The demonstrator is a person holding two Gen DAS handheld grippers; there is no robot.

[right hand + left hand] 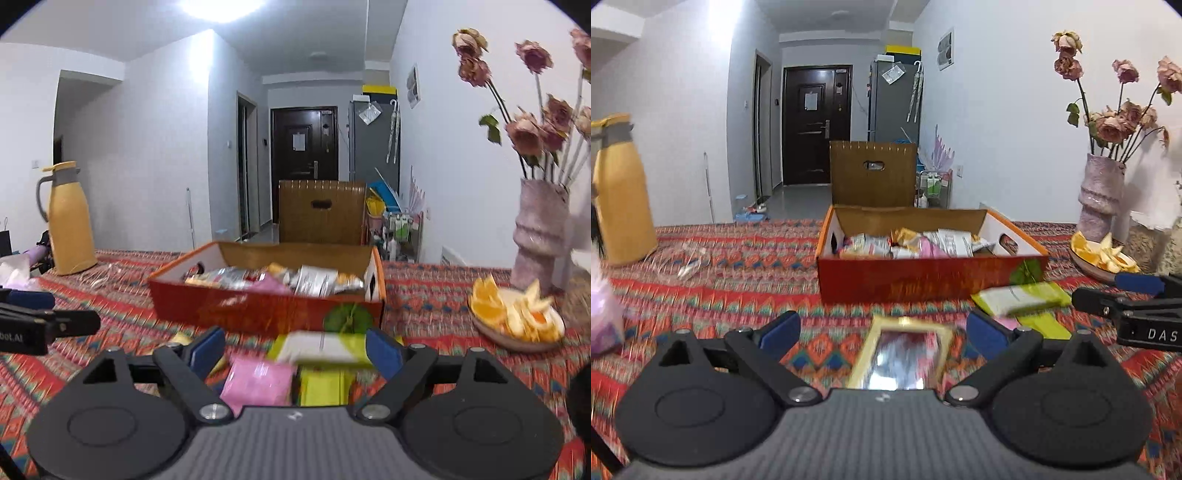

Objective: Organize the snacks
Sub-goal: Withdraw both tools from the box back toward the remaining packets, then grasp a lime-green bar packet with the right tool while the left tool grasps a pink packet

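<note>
An open red and orange cardboard box (905, 280) (258, 310) sits mid-table with several snack packets (912, 242) (314, 280) inside. My left gripper (882, 332) (62, 310) is open, just above a yellow-edged silver packet (901, 354) that lies on the cloth between its blue pads. My right gripper (295, 350) (1108, 291) is open too. Below it lie a green and white packet (321, 347) (1023, 297), a pink packet (258, 380) and a yellow-green packet (321, 384). No pad presses on any of them.
A yellow thermos jug (620, 199) (70, 225) stands far left beside crumpled clear plastic (687, 258). A plate of orange slices (517, 317) (1100, 258) and a vase of dried roses (539, 236) (1100, 195) stand right. A brown chair back (873, 173) rises behind the box.
</note>
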